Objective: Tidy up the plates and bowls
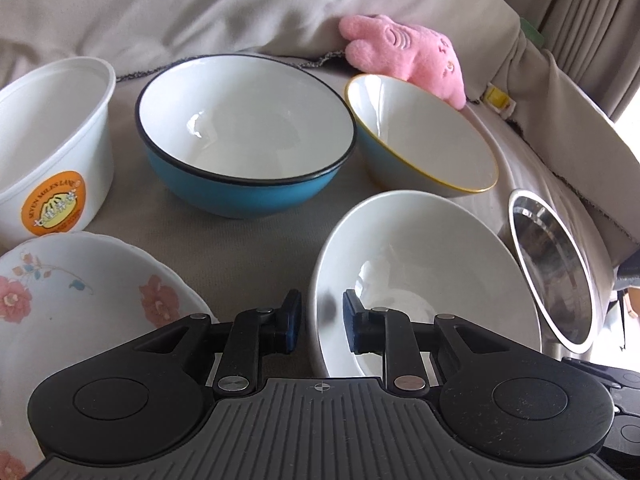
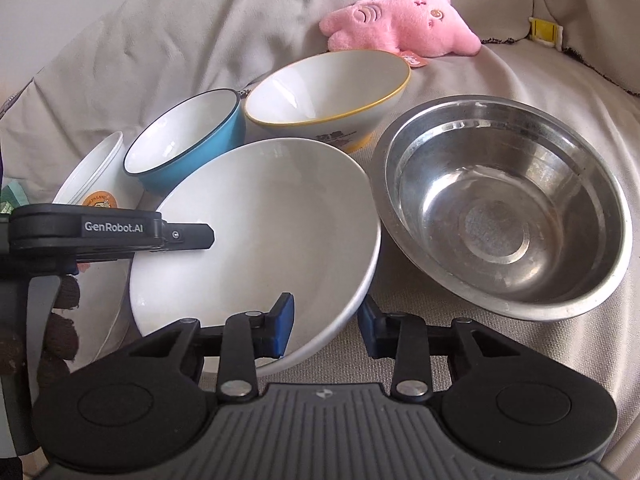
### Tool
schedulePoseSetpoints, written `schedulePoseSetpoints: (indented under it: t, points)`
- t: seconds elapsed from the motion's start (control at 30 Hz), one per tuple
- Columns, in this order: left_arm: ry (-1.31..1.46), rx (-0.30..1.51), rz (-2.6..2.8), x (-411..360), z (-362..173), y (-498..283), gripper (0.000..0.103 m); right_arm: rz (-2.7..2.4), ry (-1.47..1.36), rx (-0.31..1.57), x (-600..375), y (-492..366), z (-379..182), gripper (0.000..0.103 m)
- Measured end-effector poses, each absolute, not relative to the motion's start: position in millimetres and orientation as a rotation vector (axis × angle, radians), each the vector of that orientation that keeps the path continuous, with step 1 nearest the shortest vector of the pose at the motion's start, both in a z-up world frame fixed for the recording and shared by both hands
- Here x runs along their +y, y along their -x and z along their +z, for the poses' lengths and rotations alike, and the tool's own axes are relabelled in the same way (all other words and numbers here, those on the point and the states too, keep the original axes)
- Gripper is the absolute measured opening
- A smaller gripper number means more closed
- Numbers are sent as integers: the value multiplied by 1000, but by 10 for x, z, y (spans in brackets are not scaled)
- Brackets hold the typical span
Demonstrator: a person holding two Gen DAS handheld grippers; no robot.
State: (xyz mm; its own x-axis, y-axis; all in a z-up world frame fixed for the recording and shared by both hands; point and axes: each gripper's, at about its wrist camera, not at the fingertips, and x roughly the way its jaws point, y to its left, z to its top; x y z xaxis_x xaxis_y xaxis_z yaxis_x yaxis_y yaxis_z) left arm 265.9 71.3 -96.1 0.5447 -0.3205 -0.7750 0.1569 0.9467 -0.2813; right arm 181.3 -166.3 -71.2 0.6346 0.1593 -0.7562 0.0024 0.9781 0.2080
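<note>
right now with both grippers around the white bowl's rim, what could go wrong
1. Both the left gripper and right gripper straddle the white bowl's rim without visibly clamping it; an uneven close could tip it or pull it two ways.
2. The steel bowl sits right beside it, so a tilt may knock them together.
3. Everything rests on a soft, wrinkled cloth, and the yellow-rimmed bowl already leans.

A beige cloth-covered couch [image 2: 460,76] carries everything – white bowl [image 2: 256,216], steel bowl [image 2: 504,208], blue bowl [image 1: 244,136]; yellow-rimmed bowl [image 1: 424,132] and plastic tub [image 1: 52,140] too. Floral plate [image 1: 72,304] sits nearest; a pink plush [image 2: 404,24] lies behind.
</note>
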Motion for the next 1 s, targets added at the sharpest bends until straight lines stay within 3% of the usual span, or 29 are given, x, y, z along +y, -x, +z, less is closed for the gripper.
schedulePoseSetpoints:
  t: [0.23, 0.4, 0.67, 1.0]
  points:
    - [122, 930, -292, 644, -989, -2660, 24, 92, -154, 909, -1550, -1970, -785, 38]
    - [88, 942, -256, 575, -978, -2597, 30, 98, -110, 903, -1509, -1950, -766, 38]
    - [154, 986, -280, 653, -933, -2469, 27, 100, -94, 887, -1518, -1819, -725, 38]
    - [193, 905, -212, 952, -559, -2137, 27, 114, -33, 825, -1194, -1638, -407, 38]
